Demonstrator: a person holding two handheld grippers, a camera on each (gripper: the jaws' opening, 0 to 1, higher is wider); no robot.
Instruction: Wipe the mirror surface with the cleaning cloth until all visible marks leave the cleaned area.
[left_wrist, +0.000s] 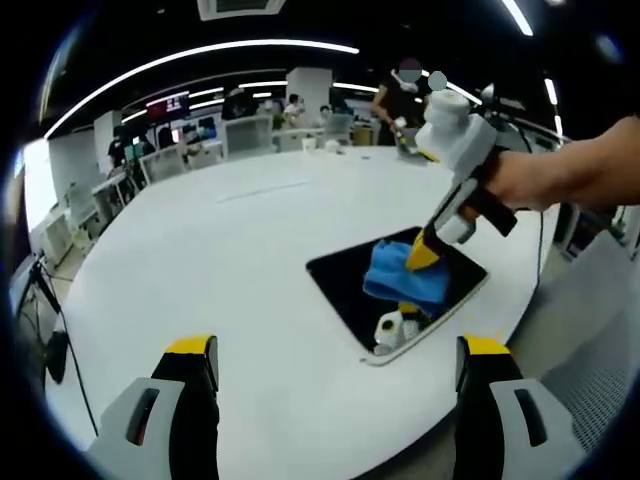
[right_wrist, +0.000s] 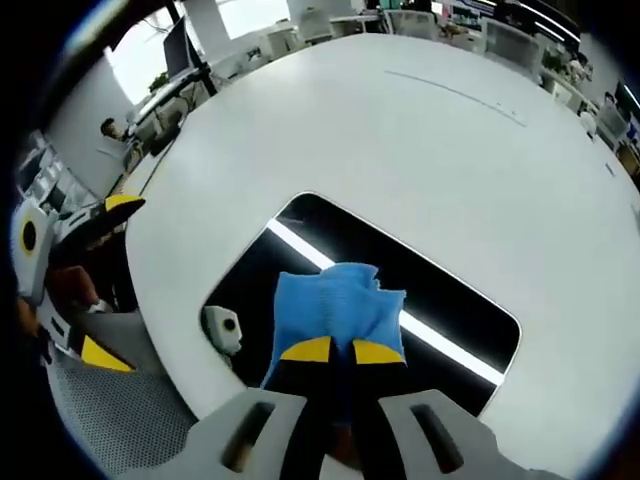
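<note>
- Left gripper (left_wrist: 335, 375), grey with yellow tips: jaws wide apart, holding nothing, above the round white table (left_wrist: 220, 260).
- Dark rectangular mirror (left_wrist: 345, 285) with rounded corners lies flat near the table's edge.
- Crumpled blue cleaning cloth (right_wrist: 335, 305) rests on the mirror glass.
- Right gripper (right_wrist: 332, 352): jaws pinched together on the cloth, pressing it to the mirror; a hand (left_wrist: 525, 180) holds it.

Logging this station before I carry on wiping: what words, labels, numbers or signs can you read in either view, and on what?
None can be read.
Screen at the far desks: red marks, too blurred to read.
Mirror, cloth, table: no print seen.
Right gripper, shut on the cloth, and left gripper: no label seen.
</note>
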